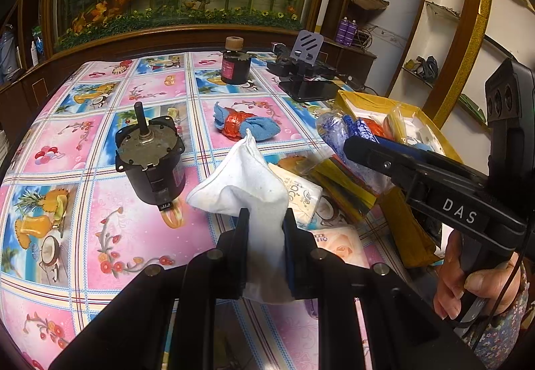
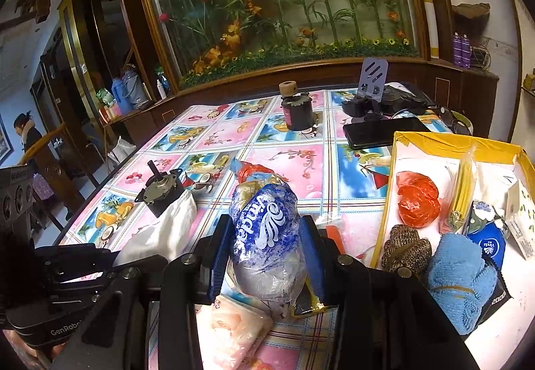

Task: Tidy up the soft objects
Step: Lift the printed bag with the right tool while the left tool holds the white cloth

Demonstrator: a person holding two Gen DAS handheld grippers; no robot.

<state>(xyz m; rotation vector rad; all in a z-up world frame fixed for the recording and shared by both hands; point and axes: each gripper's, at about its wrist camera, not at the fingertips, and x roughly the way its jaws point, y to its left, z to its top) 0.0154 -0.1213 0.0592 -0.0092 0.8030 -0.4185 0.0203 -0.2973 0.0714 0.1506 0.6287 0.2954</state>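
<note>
Both grippers loaded: left gripper (image 1: 265, 219) clamps white cloth (image 1: 244, 176), right gripper (image 2: 264, 233) clamps Vinda pack (image 2: 264, 226). You likely drop next into yellow box (image 2: 431, 137).

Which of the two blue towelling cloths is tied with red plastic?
The blue towelling cloth lying on the tablecloth; the other one sits in the yellow box.

Looks like a home living or dining room: table (image 1: 100, 169) under a fruit-and-flower plastic tablecloth, big wood-framed glass display (image 2: 277, 2) of fake flowers and bamboo behind it, curved wall shelves (image 1: 441, 12) with gold trim, thermos flasks (image 2: 128, 94) on a side counter, phone (image 2: 384, 132) and household clutter on the table
</note>
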